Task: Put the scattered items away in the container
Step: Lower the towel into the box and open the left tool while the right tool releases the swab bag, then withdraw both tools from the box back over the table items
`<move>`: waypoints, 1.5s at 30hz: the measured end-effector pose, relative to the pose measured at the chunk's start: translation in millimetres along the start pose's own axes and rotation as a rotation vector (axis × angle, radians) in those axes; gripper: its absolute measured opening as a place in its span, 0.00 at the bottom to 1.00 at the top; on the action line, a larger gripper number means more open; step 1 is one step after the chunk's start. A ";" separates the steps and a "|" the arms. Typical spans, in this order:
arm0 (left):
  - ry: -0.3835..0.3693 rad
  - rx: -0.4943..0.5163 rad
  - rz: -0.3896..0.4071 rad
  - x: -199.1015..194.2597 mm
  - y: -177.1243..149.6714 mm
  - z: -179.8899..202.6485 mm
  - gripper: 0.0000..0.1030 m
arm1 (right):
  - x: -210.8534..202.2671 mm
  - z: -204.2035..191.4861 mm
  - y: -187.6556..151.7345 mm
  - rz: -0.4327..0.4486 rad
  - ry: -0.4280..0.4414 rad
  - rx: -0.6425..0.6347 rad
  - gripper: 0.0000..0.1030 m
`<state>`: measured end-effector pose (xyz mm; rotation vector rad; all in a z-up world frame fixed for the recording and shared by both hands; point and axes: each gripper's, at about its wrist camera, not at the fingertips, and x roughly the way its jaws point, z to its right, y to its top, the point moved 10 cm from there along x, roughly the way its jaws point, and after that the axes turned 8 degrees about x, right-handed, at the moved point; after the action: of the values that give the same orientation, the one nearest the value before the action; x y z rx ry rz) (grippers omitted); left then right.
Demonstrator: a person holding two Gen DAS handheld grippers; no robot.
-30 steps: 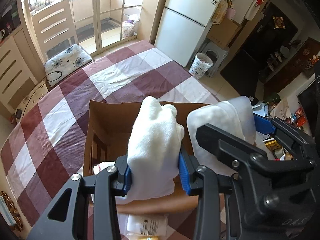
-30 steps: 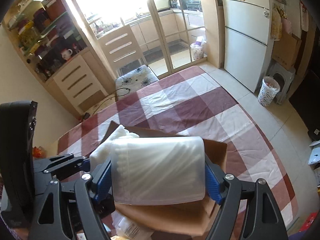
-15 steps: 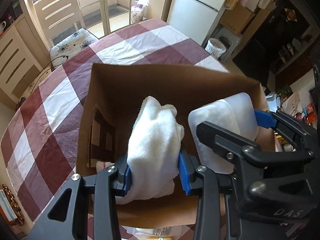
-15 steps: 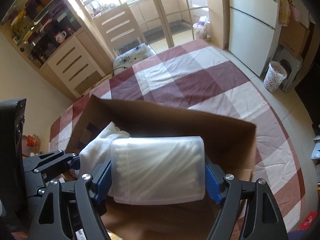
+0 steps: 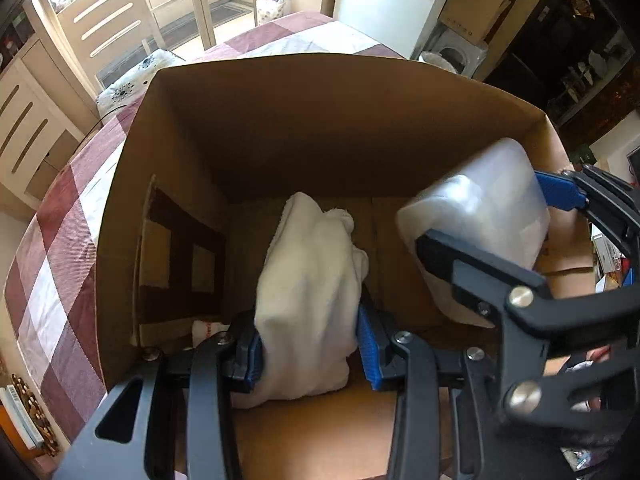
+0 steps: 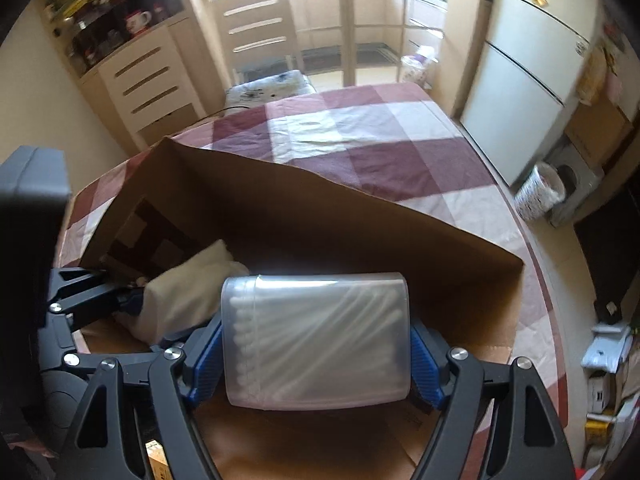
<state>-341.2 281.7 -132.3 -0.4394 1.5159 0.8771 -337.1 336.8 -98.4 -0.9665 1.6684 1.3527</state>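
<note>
A brown cardboard box point(image 5: 280, 120) stands open on the checked tablecloth. My left gripper point(image 5: 310, 344) is shut on a folded white towel point(image 5: 308, 280), lowered inside the box near its floor. To its right, my right gripper point(image 6: 316, 348) is shut on a clear plastic box of cotton swabs point(image 6: 316, 340), which hangs over the box's right side point(image 5: 480, 208). In the right wrist view the towel point(image 6: 180, 296) and the left gripper point(image 6: 128, 300) show at the left, inside the cardboard box point(image 6: 320, 216).
A patterned flat item point(image 5: 180, 264) leans against the box's left inner wall, a small white packet point(image 5: 206, 330) below it. The red and white checked tablecloth point(image 6: 360, 136) stretches beyond the box. A chair point(image 6: 260, 40), drawers point(image 6: 152, 80) and a fridge point(image 6: 528, 92) stand behind.
Both grippers have sunk with their loads from above the box's rim down into the box. The box walls now fill both views. Grips are unchanged.
</note>
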 end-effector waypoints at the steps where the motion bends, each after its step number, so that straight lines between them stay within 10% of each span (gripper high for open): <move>1: -0.001 0.005 -0.001 0.4 -0.7 0.9 0.38 | 0.2 -2.0 0.5 0.004 -0.003 -0.010 0.77; 18: -0.017 0.004 0.000 6.0 -12.1 -0.1 0.41 | 10.9 3.8 -1.3 -0.025 -0.089 -0.058 0.78; 45: -0.013 0.002 0.068 -12.2 0.5 6.7 0.72 | -23.3 20.6 17.5 0.005 -0.046 0.062 0.78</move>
<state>-335.2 284.3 -120.0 -0.3821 1.5273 0.9289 -341.1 361.8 -73.2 -0.8905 1.6693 1.3092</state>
